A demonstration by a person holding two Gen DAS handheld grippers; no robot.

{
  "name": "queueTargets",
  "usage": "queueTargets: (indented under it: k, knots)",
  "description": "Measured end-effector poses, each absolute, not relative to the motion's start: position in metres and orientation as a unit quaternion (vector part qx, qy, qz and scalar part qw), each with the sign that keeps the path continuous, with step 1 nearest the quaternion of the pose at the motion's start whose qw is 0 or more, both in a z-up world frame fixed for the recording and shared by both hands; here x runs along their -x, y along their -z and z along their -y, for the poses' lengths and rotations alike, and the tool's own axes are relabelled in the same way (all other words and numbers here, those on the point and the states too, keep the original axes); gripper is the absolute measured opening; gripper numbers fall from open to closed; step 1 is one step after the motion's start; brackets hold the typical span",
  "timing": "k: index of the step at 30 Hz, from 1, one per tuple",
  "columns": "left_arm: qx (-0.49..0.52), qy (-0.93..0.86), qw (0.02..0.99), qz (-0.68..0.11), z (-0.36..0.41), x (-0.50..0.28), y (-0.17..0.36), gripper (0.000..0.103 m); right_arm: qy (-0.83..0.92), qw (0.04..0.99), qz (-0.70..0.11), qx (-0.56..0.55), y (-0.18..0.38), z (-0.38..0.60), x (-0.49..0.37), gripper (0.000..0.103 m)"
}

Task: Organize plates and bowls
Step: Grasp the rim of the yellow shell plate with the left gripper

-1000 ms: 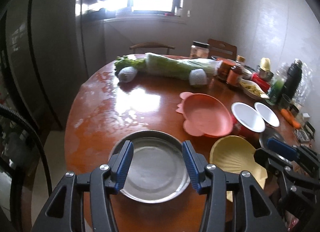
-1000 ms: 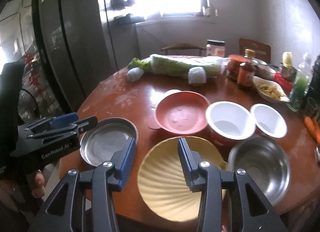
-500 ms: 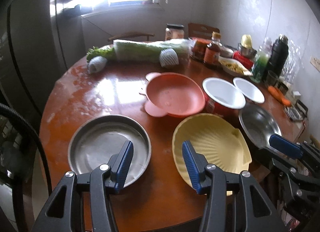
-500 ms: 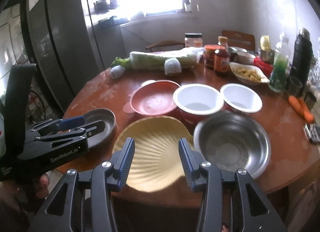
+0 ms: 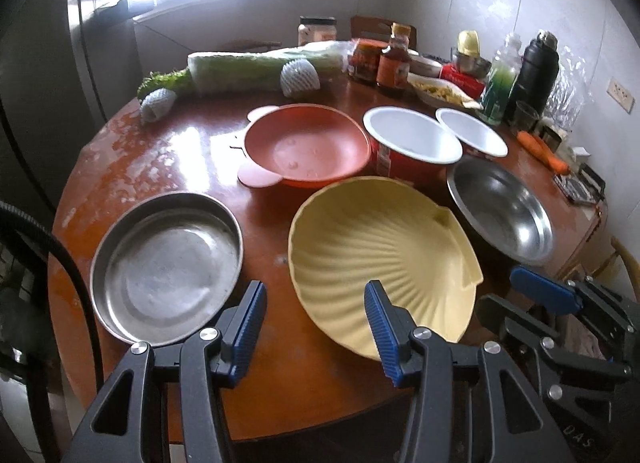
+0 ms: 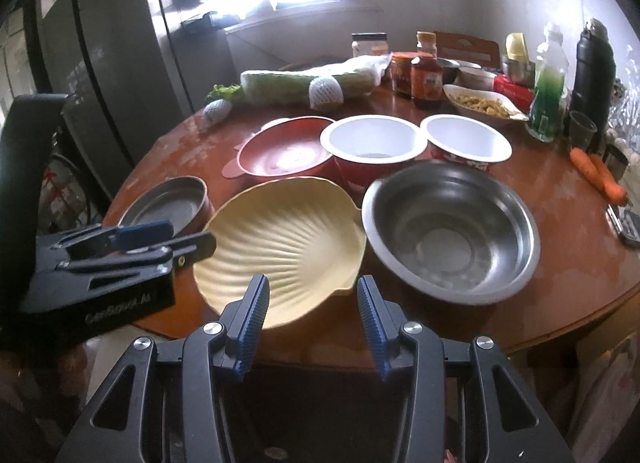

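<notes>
Plates and bowls all sit loose on the round wooden table (image 5: 152, 151), nothing stacked yet. Nearest you: yellow shell plate (image 5: 380, 255), its near edge overhanging the table rim; steel plate (image 5: 168, 267) to its left, steel bowl (image 5: 500, 215) to its right. Behind them: orange plate (image 5: 308, 143) with small ear tabs, then two white-lined red bowls (image 5: 412, 139), rims just beside each other, can't tell if touching. Your left gripper (image 5: 314, 327) hangs above the gap between steel plate and shell plate, jaws wide, holding nothing. Your right gripper (image 6: 312, 317) sits off the table edge in front of the shell plate, jaws wide too, empty. Handling, my read: shell plate looks like light stiff plastic, ribbed, so it should grip well; take the overhanging near rim, one pad over and one under. Steel pieces look thin, rigid and slick, with rolled rims; pinch the rim square or they'll likely slip or spin. The steel plate lies flat with a low wall, so grab the wall. Red bowls are probably enamel or light paper-type, can't tell; grip the wall gently. Orange plate: the tabs look like the easy hold. Keep clear of the bottles and jars at the back.
</notes>
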State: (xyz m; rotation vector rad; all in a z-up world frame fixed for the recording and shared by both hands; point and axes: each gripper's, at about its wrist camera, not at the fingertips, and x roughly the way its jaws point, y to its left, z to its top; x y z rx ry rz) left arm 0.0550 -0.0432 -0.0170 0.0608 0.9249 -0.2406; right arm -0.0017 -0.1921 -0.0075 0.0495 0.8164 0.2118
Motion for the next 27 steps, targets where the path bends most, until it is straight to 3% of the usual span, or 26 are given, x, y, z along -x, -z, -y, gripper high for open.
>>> queueTargets:
  k: [22,27]
  knots:
    - [-0.021,0.110,0.866,-0.487,0.049,-0.068,0.047,0.050,-0.093,0.905,-0.415,-0.029,0.042,0.190,-0.032,0.047]
    - [-0.030,0.121,0.868,-0.480,0.055,-0.066,0.047,0.037,-0.093,0.910,-0.405,0.000,0.045,0.183,-0.034,0.038]
